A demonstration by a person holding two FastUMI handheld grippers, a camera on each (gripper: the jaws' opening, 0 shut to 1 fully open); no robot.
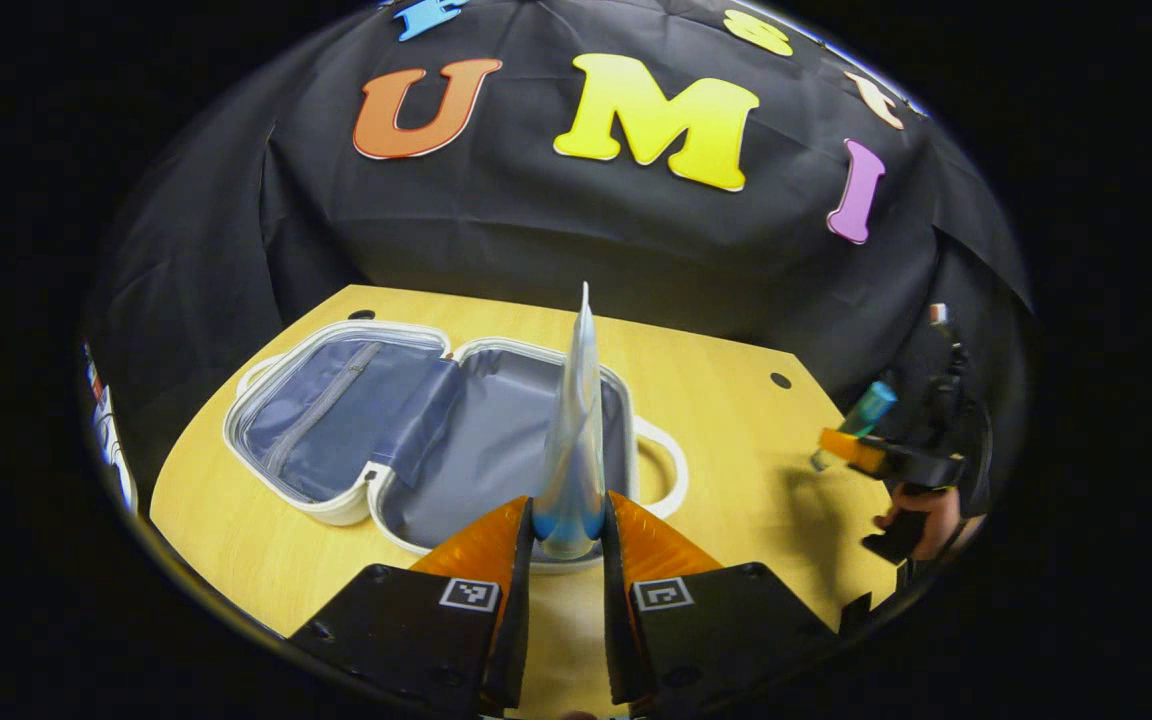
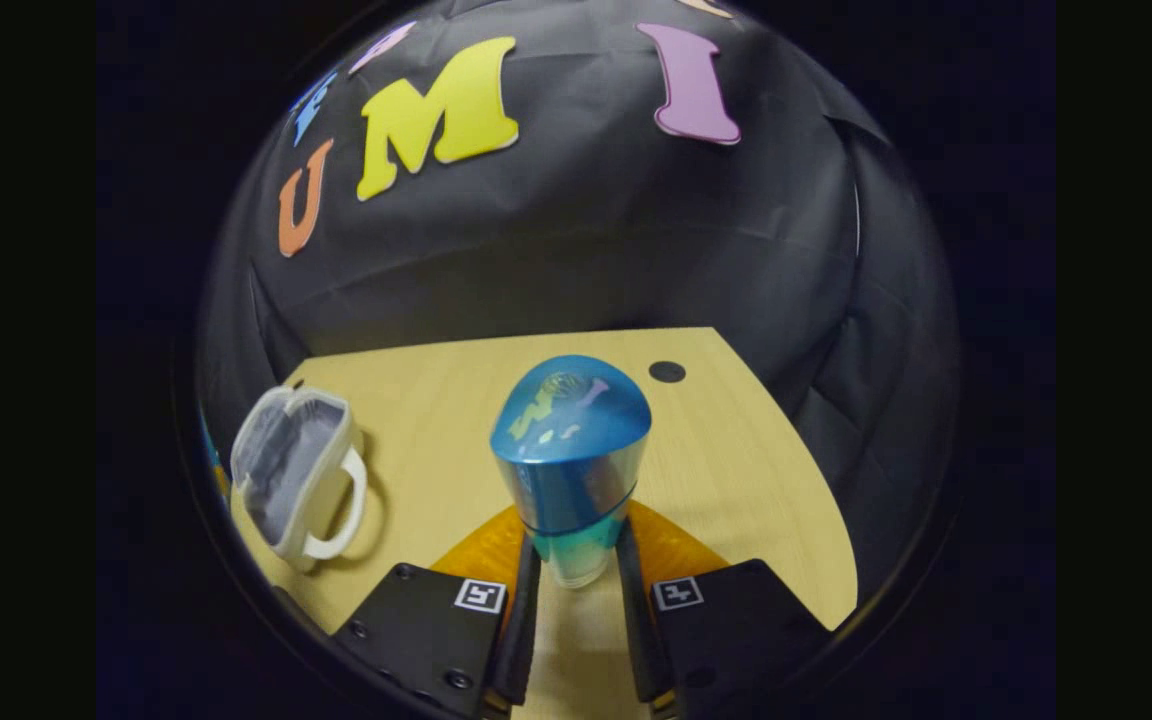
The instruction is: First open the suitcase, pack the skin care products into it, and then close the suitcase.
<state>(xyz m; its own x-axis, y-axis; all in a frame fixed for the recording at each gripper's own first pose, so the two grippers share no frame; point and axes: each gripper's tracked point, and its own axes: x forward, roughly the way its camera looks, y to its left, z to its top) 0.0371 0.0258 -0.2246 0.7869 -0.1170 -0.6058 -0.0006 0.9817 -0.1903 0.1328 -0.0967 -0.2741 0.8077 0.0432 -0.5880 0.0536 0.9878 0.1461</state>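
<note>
1. In the left gripper view, our left gripper has its two orange fingers closed tight on the lower end of a tall, slim, pale blue-and-silver squeeze tube, which stands upright with its flat crimped end on top.
2. Beyond it, the small white hard-shell suitcase with grey fabric lining lies fully open on the light wooden tabletop, both halves flat and holding no products that we can see. The tube hangs near the front rim of the right-hand half, on the camera's side.
3. We judge the step in hand to be packing: we should carry the tube forward past that near rim, lower it over the lining, tip it flat, then release.
4. Far right in the same view, the right gripper is held by a hand well apart from the case, so the two need not cross.
5. In the right gripper view, our right gripper is clamped on the clear lower part of a stout bottle with a rounded teal-blue cap, held upright above the tabletop.
6. The suitcase sits far to the left here, its white loop handle facing us. Bare wood lies between, giving open room to sweep across.
7. We should mind the raised rim and that handle on approach, and the tabletop's near edges.
</note>
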